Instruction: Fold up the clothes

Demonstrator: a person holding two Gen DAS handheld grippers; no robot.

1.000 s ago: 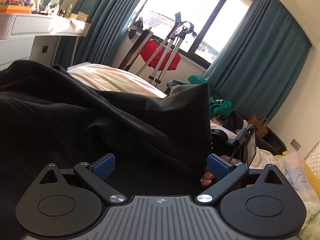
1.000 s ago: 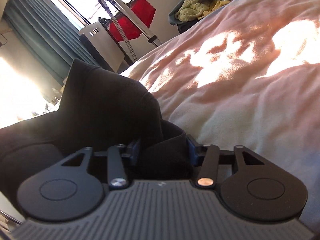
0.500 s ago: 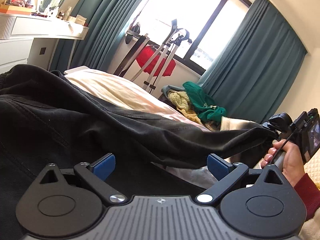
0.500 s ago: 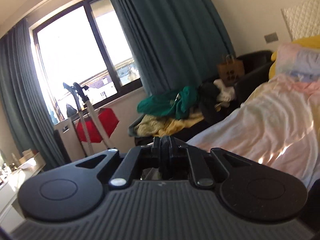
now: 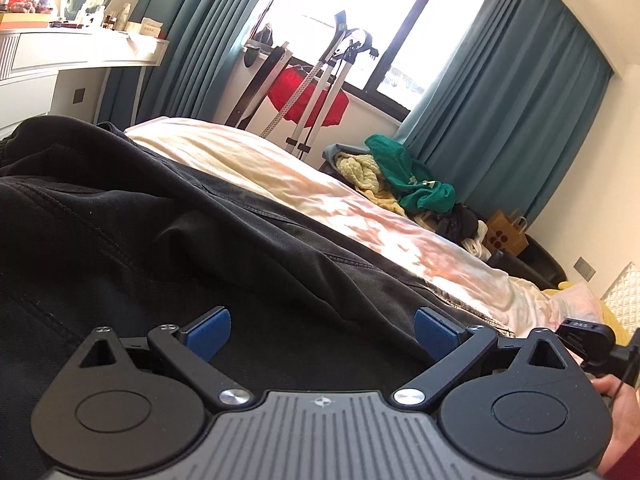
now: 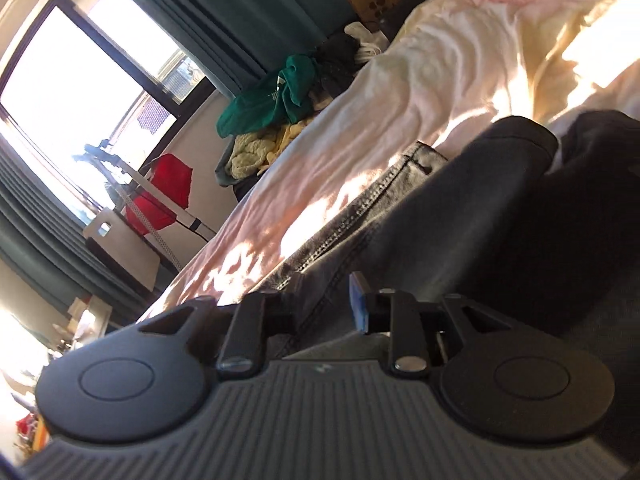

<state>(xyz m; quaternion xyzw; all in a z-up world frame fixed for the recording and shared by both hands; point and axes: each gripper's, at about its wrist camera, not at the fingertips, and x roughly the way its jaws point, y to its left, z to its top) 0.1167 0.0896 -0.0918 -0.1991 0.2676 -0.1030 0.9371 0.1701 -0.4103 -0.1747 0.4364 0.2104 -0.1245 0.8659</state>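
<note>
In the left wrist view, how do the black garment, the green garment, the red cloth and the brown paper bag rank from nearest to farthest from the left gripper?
From the left gripper:
1. Black garment, directly under the fingers.
2. Green garment, on the pile past the bed, right of centre. The brown paper bag, farther right, is too close to call.
3. Red cloth, by the window.
</note>
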